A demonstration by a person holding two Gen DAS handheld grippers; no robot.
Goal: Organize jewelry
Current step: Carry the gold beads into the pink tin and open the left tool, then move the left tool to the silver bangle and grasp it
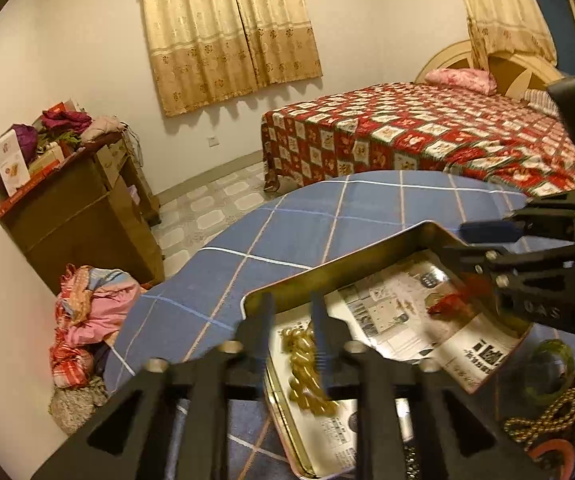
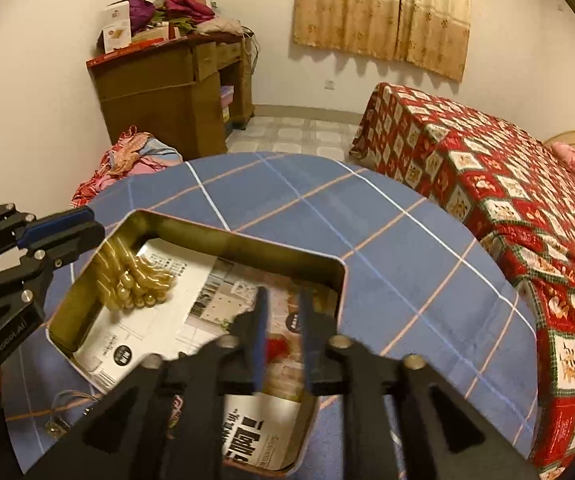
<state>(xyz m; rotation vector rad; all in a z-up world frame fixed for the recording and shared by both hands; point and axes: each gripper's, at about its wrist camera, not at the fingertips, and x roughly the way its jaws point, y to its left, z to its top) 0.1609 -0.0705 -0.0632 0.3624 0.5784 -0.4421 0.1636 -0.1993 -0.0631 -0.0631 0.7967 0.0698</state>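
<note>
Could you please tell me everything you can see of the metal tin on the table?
The tin is a shallow, open rectangular box with rounded corners and shiny gold-coloured walls that look like metal. No lid is on it. It lies flat on the blue checked tablecloth, lined with printed paper. A gold bead bracelet lies in one corner and a small red item near the opposite side. Both sets of fingers hover over it; none clearly touches it.

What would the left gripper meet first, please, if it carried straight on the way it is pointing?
Most likely the gold bead bracelet lying on the paper lining in the tin; the left gripper frames it with open jaws, though depth is unclear.
</note>
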